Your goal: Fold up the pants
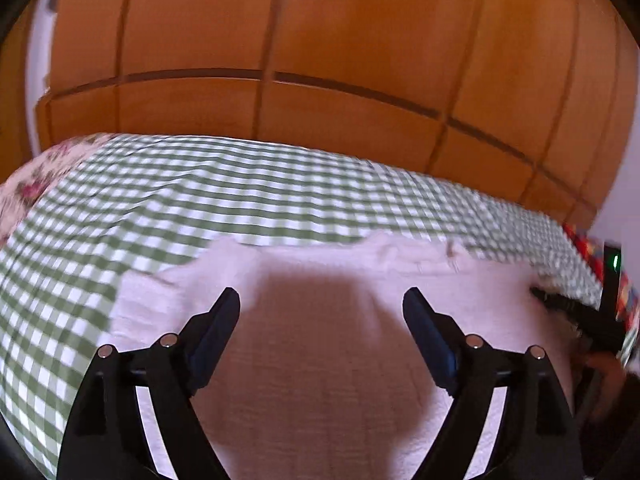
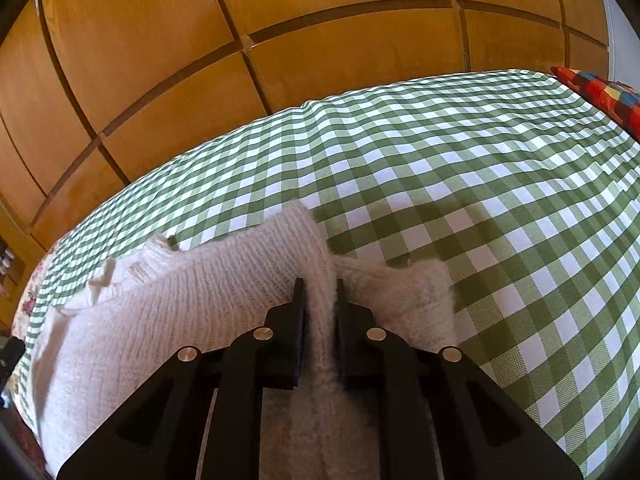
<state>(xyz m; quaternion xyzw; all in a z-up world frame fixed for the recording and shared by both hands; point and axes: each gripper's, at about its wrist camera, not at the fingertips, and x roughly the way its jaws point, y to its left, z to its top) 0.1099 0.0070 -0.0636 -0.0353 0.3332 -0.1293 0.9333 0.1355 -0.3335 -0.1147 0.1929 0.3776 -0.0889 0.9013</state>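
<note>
Pants (image 1: pixel 320 360) in pale pink knit lie on the green checked bed (image 1: pixel 200 200), in front of the wooden wardrobe (image 1: pixel 320 40). From your left wrist, your left claw (image 1: pixel 321 300) hangs wide apart above them, holding nothing. From your right wrist, your right claw (image 2: pixel 319 284) pinches a raised fold of the pants (image 2: pixel 160 300).

Fuzzy ribbed knit pants (image 2: pixel 168 312), woven checked bedcover (image 2: pixel 480 200), satin-sheened wooden wardrobe (image 2: pixel 160 60).
</note>
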